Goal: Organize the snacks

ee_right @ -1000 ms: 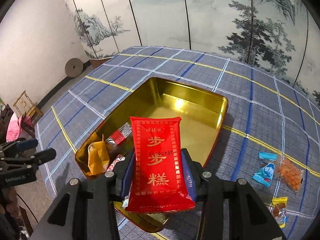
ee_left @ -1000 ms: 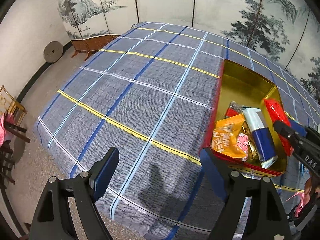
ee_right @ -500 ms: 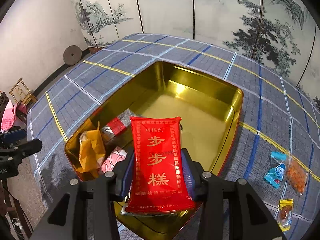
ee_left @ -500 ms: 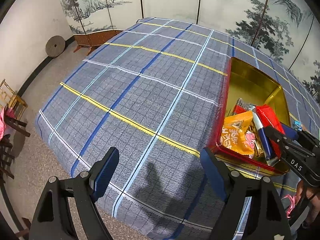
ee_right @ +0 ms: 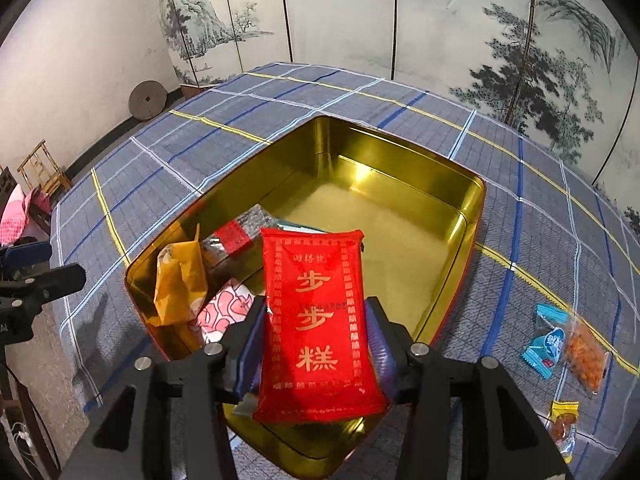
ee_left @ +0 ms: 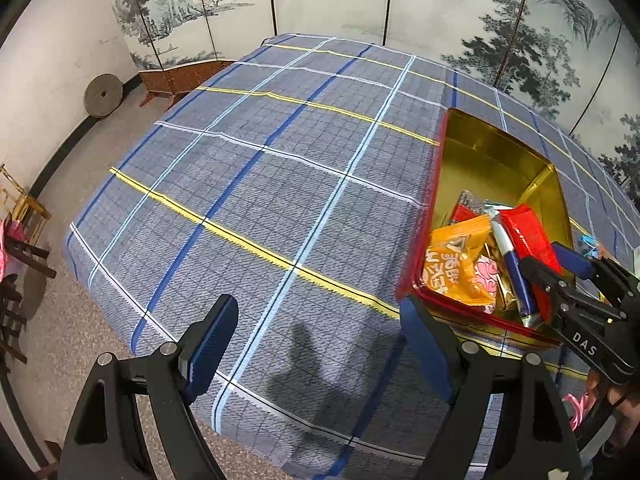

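My right gripper was clamped on a red packet printed with gold characters 步步糕, smaller print above them too fine for me to read; its long axis ran along the fingers, top end pointing away from me, over the near part of the gold tin; the other gripper's black body read "DAS"; my left gripper stood wide apart, holding nothing, above the plaid cloth, left of the tin.
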Motion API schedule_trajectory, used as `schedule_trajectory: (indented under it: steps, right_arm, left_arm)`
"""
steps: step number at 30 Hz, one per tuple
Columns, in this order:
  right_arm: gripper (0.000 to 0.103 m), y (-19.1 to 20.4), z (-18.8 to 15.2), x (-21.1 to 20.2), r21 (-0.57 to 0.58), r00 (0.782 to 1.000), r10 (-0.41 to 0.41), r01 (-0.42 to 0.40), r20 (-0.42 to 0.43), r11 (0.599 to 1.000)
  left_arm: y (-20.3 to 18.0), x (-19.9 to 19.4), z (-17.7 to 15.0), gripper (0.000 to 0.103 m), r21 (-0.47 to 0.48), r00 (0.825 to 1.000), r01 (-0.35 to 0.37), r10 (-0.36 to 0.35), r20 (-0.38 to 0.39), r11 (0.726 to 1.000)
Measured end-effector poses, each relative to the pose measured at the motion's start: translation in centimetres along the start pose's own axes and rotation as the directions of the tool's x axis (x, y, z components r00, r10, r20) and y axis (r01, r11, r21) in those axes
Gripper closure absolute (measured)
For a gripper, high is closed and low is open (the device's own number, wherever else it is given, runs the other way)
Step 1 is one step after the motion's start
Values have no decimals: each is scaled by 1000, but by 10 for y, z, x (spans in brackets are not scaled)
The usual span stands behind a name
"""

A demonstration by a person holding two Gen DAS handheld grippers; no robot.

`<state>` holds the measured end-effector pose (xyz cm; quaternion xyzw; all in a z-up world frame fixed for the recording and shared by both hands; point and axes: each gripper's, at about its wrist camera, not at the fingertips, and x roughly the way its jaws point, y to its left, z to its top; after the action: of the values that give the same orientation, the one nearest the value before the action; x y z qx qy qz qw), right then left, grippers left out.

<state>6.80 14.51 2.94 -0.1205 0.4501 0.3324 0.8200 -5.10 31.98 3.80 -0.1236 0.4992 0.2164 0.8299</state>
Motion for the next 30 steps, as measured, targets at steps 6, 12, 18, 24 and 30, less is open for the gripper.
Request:
schedule_trajectory:
  steps: [6, 12, 18, 24, 30]
  right_arm:
    - [51, -7, -4, -18, 26, 999, 35, -36, 26, 999]
    - [50, -32, -15, -52, 57, 995, 44, -50, 93, 997]
    - [50, -82, -32, -69, 50, 993, -53, 48, 107, 998]
    - [50, -165, -45, -70, 58, 992, -114, 111, 53, 992]
    - [50, -223, -46, -47, -47, 998, -53, 51, -45, 998]
  left_arm:
    - [-9, -3, 0, 23, 17, 1000, 6, -6, 4, 1000]
    - [-23, -6, 2, 23, 38, 1000, 14, -15, 13, 999]
    - [-46, -10, 1, 23, 86, 999, 28, -29, 16, 996]
    - [-66, -16, 3, 23, 122, 999, 35, -37, 18, 992]
    - [-83, -17, 5, 23, 136, 1000, 24, -24, 0, 990]
